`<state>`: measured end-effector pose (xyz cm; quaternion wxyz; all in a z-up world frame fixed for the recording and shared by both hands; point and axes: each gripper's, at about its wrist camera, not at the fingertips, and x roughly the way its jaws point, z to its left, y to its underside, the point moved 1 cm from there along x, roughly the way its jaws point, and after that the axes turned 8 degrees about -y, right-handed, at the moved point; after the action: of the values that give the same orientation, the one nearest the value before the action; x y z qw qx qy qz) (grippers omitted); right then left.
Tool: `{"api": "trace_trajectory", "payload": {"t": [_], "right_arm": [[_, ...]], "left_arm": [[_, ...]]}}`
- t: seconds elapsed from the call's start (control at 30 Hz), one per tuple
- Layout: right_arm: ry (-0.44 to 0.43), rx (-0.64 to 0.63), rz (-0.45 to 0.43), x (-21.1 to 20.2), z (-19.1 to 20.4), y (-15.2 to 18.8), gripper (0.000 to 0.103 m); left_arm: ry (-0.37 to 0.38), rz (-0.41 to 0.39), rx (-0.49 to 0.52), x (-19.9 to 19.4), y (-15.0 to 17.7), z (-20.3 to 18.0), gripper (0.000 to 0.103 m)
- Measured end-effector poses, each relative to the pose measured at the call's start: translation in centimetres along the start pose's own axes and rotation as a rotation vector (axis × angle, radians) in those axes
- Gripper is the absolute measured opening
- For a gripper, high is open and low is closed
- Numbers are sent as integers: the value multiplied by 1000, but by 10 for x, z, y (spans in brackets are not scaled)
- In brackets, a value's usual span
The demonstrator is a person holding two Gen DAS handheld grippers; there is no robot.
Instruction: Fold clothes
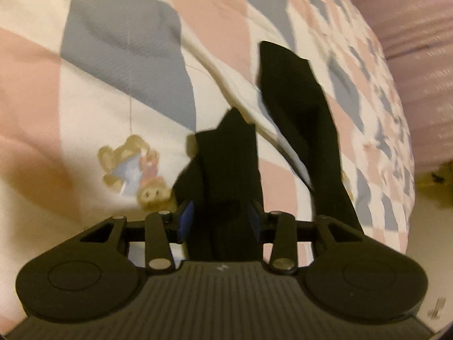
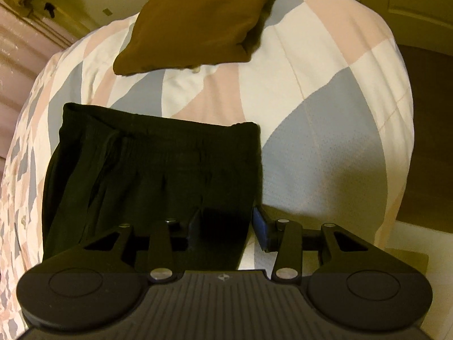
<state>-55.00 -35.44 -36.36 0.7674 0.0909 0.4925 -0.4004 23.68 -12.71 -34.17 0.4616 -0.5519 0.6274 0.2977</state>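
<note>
Black trousers lie on a bed with a pink, grey and white patchwork cover (image 2: 325, 90). In the right wrist view their waistband end (image 2: 158, 155) is spread flat in front of me. My right gripper (image 2: 226, 226) is shut on the trousers' right edge. In the left wrist view my left gripper (image 1: 220, 221) is shut on one black trouser leg (image 1: 229, 164), lifted off the cover. The other leg (image 1: 305, 113) trails away to the right.
A folded brown garment (image 2: 195, 22) lies at the far end of the bed. A bear print (image 1: 133, 167) marks the cover near the left gripper. A pink curtain (image 1: 419, 56) hangs beyond the bed's edge. Bare floor (image 2: 430, 130) lies to the right.
</note>
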Motion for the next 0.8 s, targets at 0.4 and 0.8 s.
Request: {"api": "trace_trajectory", "payload": {"t": [0.4,0.8], "right_arm": [[-29,-46,41,-6,4,-20,2],[210,-143,132,-8,6,-18,47]], "left_arm": [[-87,-100,187,-48,11,9,6],[-495,39,333,-59,71,109,26]]}}
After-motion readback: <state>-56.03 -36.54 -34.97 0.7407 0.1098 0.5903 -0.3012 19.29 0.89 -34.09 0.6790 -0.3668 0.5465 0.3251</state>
